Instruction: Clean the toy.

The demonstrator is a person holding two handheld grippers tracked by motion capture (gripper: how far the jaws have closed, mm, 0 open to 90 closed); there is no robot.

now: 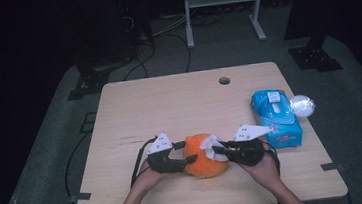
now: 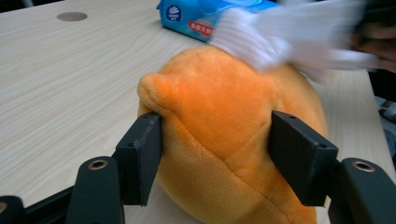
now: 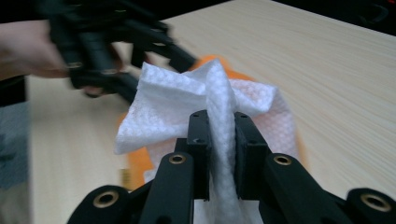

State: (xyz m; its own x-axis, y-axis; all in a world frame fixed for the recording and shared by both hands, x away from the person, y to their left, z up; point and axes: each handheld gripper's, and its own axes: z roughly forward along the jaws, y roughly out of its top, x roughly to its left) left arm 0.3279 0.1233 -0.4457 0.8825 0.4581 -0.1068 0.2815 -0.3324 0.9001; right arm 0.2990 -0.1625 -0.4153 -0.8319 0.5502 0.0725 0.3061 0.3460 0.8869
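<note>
Clamped between the left gripper (image 2: 212,161)'s pads near the table's (image 1: 169,103) front edge, the orange plush toy (image 2: 229,135) lies just left of the right gripper (image 3: 219,154), whose jaws pinch a white wipe (image 3: 205,102) apparently touching its top.

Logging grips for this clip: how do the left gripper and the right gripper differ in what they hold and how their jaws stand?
The left gripper has its jaws set wide, pressing the flanks of the orange plush toy; the right gripper has its jaws nearly together, pinching a white wipe. The left gripper steadies the toy on the table; the right gripper lays the wipe on the toy's top. Both are black, hand-held, and meet at the toy.
</note>
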